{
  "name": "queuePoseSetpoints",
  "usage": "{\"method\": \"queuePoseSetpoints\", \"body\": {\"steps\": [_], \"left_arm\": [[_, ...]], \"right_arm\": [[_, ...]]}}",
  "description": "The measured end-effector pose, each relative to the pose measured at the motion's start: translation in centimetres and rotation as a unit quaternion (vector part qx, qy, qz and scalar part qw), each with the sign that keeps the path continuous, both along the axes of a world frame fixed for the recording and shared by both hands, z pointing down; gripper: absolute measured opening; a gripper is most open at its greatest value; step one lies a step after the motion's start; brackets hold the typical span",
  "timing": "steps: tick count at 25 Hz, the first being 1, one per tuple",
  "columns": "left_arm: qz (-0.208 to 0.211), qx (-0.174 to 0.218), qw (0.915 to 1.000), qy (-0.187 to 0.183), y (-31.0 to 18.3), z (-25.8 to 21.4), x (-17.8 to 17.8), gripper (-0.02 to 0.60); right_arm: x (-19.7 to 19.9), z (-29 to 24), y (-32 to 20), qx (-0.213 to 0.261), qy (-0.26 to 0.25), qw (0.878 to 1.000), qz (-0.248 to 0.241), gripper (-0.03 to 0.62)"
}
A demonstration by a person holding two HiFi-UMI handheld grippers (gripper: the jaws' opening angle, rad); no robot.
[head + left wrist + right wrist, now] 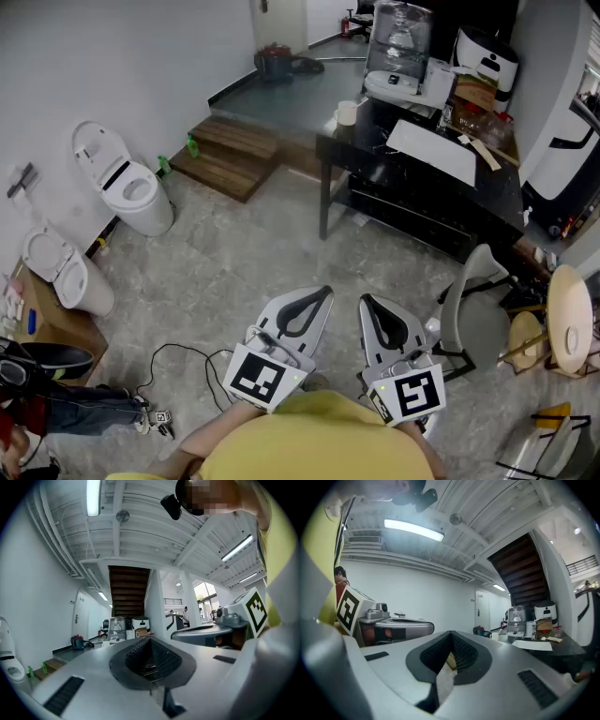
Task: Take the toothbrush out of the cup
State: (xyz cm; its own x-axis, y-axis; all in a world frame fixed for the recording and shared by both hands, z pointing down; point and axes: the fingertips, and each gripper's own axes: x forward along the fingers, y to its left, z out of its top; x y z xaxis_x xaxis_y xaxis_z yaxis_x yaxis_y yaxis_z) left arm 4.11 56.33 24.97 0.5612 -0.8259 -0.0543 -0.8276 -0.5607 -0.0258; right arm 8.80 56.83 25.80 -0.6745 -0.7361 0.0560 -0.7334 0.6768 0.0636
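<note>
I have both hand-held grippers low by my body, left (322, 294) and right (367, 302). The jaws of each are pressed together with nothing in them. The cup (347, 112) sits far off at the left edge of the dark surface (422, 187). I can't make out a toothbrush. Wide bare floor (253, 262) lies between.

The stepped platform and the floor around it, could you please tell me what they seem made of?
Stepped platform: looks like wood, matt brown, with visible plank lines. Floor: probably stone or tile, grey and mottled, with a slight sheen.
</note>
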Motion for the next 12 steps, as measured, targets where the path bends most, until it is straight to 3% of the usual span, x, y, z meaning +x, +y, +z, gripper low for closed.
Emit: {"method": "queuePoseSetpoints", "body": {"steps": [12], "left_arm": [[-0.002, 0.005, 1.0000, -0.001, -1.6, 0.0, 0.8, 0.008]], "right_arm": [[1.1, 0.0, -1.5, 0.003, 0.005, 1.000, 0.000, 0.017]]}}
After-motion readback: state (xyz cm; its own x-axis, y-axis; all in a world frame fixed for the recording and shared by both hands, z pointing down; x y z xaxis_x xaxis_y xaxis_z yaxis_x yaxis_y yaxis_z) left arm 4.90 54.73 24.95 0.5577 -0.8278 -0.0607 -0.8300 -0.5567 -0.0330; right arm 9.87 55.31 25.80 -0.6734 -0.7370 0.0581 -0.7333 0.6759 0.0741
